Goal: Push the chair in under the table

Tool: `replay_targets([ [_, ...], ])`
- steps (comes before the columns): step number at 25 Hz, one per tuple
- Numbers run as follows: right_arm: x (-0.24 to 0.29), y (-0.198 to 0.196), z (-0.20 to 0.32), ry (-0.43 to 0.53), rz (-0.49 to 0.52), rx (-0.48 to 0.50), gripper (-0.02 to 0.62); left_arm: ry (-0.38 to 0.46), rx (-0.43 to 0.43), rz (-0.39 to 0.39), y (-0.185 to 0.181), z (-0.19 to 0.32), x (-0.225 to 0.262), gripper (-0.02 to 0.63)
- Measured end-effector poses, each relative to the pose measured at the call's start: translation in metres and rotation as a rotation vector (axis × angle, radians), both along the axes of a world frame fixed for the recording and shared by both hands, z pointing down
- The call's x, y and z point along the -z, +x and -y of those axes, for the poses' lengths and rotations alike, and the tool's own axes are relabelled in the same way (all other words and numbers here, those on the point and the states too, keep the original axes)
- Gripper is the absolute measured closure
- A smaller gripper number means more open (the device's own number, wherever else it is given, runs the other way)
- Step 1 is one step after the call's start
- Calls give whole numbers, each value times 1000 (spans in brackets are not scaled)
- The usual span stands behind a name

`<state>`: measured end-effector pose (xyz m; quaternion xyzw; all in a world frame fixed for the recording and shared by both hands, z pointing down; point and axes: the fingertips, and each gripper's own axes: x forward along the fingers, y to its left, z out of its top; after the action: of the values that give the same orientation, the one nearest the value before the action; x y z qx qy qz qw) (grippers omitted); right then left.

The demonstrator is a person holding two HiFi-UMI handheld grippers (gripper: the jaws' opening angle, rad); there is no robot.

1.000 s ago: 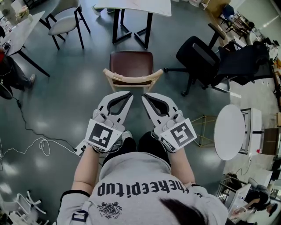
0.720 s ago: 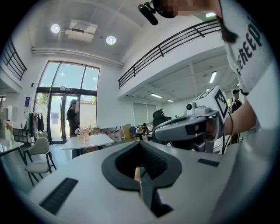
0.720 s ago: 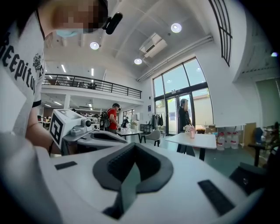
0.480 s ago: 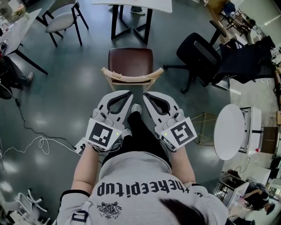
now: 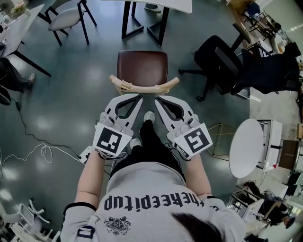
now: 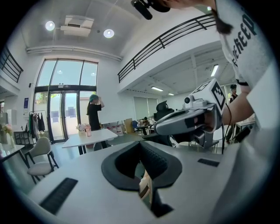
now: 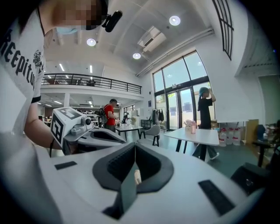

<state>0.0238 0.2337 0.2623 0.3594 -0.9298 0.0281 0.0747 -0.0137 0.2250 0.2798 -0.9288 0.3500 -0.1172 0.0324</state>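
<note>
The chair point(image 5: 142, 66) has a dark red seat and a curved pale wooden backrest point(image 5: 144, 88). It stands just short of the white table point(image 5: 156, 4), which sits at the top of the head view. My left gripper point(image 5: 138, 98) and right gripper point(image 5: 158, 100) are both shut and empty. They lie side by side with their tips right at the near side of the backrest, and I cannot tell whether they touch it. In the left gripper view a sliver of the backrest point(image 6: 145, 189) shows past the left gripper point(image 6: 141, 144). The right gripper point(image 7: 134, 147) shows a similar sliver of the backrest point(image 7: 137, 176).
A black office chair point(image 5: 218, 59) stands to the right of the chair and a round white table point(image 5: 246, 142) lies further right. A grey chair point(image 5: 66, 21) is at the top left. Cables point(image 5: 42, 153) trail over the floor on the left. A person point(image 7: 204, 118) stands beyond the table.
Both grippers have moved forward together and now sit close against the backrest. The person's foot has stepped forward between them. The chair stands where it was by the table.
</note>
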Motion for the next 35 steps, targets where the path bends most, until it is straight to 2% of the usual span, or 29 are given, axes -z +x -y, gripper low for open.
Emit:
replay_targets([
  [14,-48,3,63,-97,-67,44,581,-75,-44,91,6,63,-48,589],
  [20,-75,7,79,-150,-103,72,567,-120,-85,184,7,76,-82,588],
  [26,-112,10,83,-199,-189,110,531,-138,-133,300,10,81,-119,581],
  [27,-117,10,83,-205,-207,119,525,-140,-147,314,12,80,-124,572],
  [29,-129,10,83,-215,-249,142,514,-146,-173,337,15,79,-134,512],
  [35,-163,14,88,-247,-336,197,488,-163,-222,434,18,84,-165,475],
])
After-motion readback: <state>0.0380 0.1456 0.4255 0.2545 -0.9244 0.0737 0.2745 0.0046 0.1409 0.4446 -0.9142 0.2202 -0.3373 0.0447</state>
